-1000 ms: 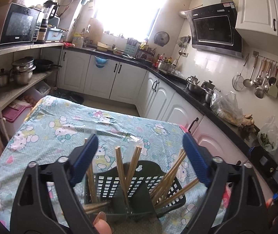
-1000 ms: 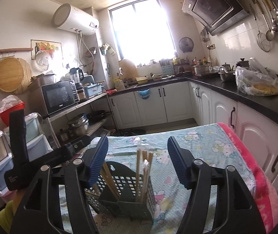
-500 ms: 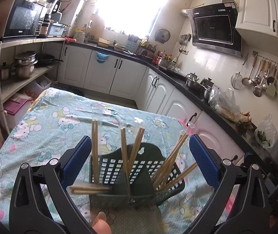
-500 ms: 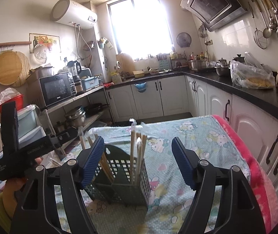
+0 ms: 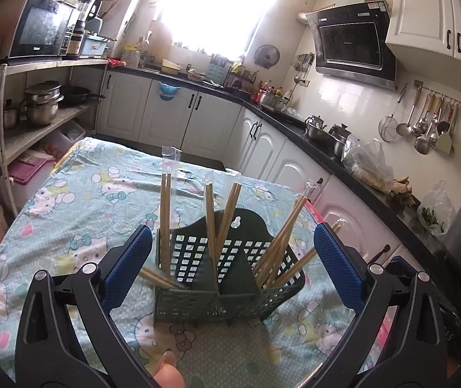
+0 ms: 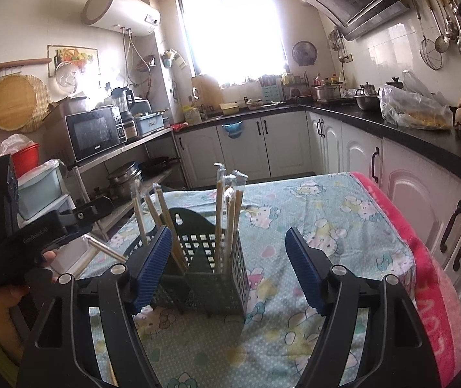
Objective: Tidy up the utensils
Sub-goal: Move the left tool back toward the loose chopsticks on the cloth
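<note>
A dark green perforated utensil holder (image 5: 224, 278) stands on the table with the Hello Kitty cloth (image 5: 78, 200). Several wooden chopsticks (image 5: 165, 216), some in clear wrappers, stand in its compartments. One chopstick pair (image 5: 159, 279) lies blurred across the holder's left rim. My left gripper (image 5: 232, 268) is open and empty, its blue pads on either side of the holder. In the right wrist view the holder (image 6: 212, 268) sits just left of centre. My right gripper (image 6: 227, 268) is open and empty around it. The left gripper's body (image 6: 29, 236) shows at the left.
White cabinets (image 5: 178, 116) and a black counter (image 5: 324, 148) run behind and to the right of the table. A shelf with a microwave (image 5: 33, 29) and pots (image 5: 41, 102) stands to the left. A pink towel (image 6: 424, 258) covers the table's right edge.
Both grippers have pulled back and risen a little from the holder. A chopstick pair near the left gripper's left pad has dropped and tipped toward the holder's left compartment.
</note>
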Demonstrator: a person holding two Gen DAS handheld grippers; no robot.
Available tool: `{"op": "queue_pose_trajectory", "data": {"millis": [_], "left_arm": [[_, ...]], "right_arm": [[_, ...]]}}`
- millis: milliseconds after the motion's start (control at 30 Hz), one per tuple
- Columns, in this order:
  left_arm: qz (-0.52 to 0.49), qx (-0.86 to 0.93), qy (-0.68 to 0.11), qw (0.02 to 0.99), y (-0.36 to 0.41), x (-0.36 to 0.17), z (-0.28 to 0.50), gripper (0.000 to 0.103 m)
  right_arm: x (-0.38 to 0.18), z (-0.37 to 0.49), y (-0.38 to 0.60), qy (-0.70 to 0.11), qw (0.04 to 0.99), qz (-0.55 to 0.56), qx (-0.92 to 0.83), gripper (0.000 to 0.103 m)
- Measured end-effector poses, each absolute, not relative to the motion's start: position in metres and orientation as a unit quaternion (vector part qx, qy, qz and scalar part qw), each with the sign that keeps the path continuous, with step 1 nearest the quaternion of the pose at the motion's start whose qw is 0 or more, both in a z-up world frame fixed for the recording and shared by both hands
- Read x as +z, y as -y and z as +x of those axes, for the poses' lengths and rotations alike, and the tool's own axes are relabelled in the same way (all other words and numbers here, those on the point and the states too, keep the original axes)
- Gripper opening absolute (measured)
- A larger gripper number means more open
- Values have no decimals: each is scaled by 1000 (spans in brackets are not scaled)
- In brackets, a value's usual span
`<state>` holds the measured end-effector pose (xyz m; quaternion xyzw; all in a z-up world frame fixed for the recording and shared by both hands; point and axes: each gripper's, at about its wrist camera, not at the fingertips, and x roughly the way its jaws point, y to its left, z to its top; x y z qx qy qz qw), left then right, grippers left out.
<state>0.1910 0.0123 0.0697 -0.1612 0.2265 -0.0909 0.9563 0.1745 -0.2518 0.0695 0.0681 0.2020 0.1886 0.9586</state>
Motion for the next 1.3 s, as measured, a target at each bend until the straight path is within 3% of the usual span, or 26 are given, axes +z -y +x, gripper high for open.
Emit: {"op": "queue_pose_trajectory", "data": {"millis": [667,1300], "left_arm": [[-160,-88,-239,954,-16,54,155,92],[-160,-70,-299,938,-21,7,138,92]], "right_arm": [[48,155,249,-229,953,57,191,70],[21,148,253,-264,943,50,195,70]]}}
